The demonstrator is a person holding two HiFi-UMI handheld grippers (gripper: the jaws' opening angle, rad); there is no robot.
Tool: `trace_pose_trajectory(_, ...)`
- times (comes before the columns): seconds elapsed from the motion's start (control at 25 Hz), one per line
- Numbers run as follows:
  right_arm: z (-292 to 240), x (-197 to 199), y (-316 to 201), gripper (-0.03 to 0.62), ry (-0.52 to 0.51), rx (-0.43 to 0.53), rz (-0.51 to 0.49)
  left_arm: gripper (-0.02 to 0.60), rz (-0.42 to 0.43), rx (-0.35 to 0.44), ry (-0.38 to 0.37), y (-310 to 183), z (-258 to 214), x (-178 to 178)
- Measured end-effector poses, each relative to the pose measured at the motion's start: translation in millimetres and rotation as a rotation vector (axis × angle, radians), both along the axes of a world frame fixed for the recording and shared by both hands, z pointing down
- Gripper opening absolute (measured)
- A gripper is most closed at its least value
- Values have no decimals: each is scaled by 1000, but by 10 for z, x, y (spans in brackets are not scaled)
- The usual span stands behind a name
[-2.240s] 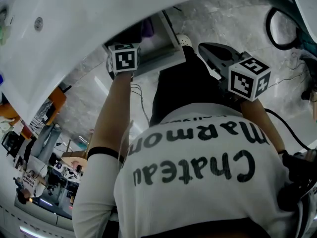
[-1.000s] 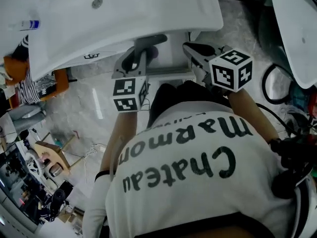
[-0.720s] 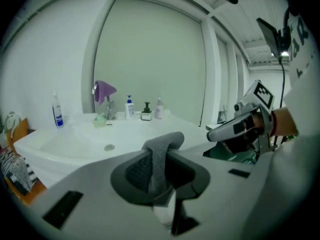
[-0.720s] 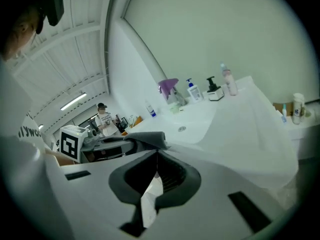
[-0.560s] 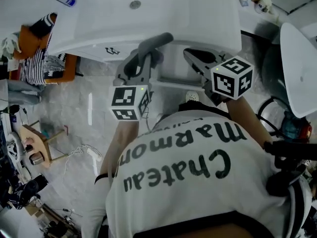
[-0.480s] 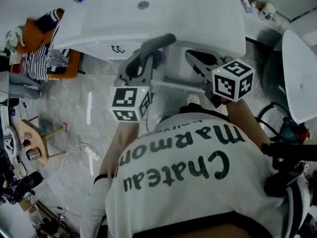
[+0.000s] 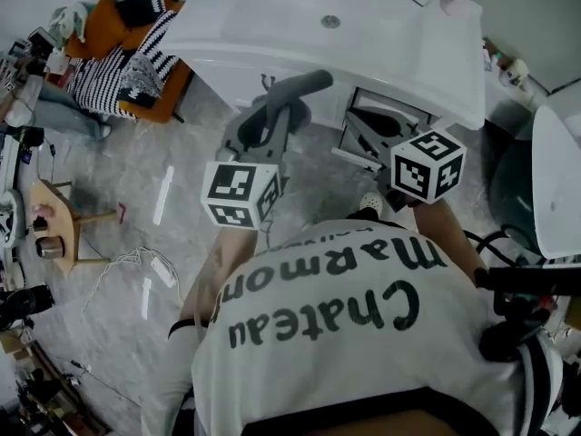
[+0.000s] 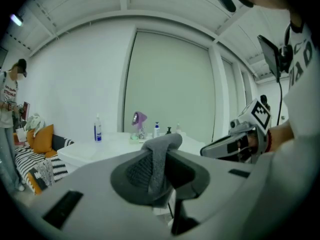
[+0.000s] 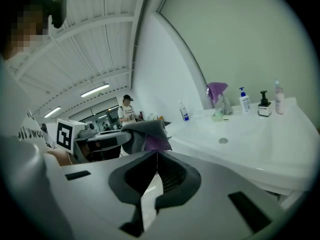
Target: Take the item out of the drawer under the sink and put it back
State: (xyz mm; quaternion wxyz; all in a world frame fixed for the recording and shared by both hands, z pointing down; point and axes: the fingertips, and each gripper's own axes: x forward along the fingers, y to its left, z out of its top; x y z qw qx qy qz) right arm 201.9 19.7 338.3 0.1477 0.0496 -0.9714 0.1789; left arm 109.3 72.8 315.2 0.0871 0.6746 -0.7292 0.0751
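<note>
Jaws on the left gripper (image 8: 159,180) are clamped on the grey cloth item (image 8: 155,156). The right gripper (image 9: 156,156) has its jaws pressed together with nothing between them. We see both grippers held out ahead of the chest, side by side, near level and tipped slightly down, noses toward the sink (image 7: 381,39). The left forearm is bare, reaching up from lower left in the head view. The item is soft grey fabric folded over itself, a rounded end poking past the jaw tips. The right gripper view shows purple on its underside. It hangs in the air just in front of the sink's front edge.
</note>
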Motion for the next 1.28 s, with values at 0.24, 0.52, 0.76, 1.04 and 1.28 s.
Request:
trace_pose_trajectory(0.24,-122,-351,586,12,10,105,-84,61,-33,38,17,563,-122,-285)
trace_pose_trajectory(0.52,-219,-759,1162,12,23,171,-178,61,-78,111,68,1127,-263,-533)
trace_pose_trajectory(0.76,-192,-894,1253,12,35,198,-229,60,-98,111,71,1333,-224,-579)
trace_pose_trajectory(1.04,-142,-1028,1398,12,48,190,-319,58,-135,164,80,1435,-336,-574)
trace_pose_trajectory(1.28,-17,-1539,1432,11,57,172,-406,58,-149,121,78,1341,-163,-881)
